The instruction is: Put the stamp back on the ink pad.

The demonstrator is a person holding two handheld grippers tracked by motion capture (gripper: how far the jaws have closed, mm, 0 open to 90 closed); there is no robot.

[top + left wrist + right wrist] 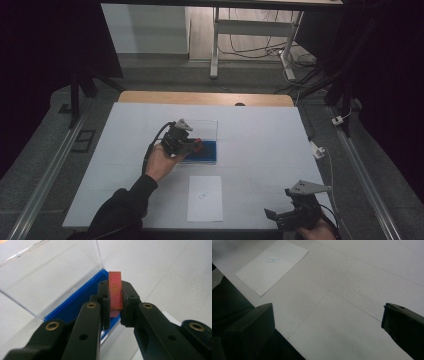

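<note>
- Red small card [115, 291], printed with gold lines, is clamped upright between the jaws of the left gripper [115, 302], just above the blue box [75, 302] with its clear lid [50, 272] open.
- Right gripper [327, 322] waits with jaws wide apart, well away from the box, near the white paper sheet [270, 266].
- It seems the card is either just taken out or about to go in; I cannot tell which.

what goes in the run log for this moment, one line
left gripper: shut on red card, over blue box | right gripper: open, idle | paper sheet: untouched
</note>
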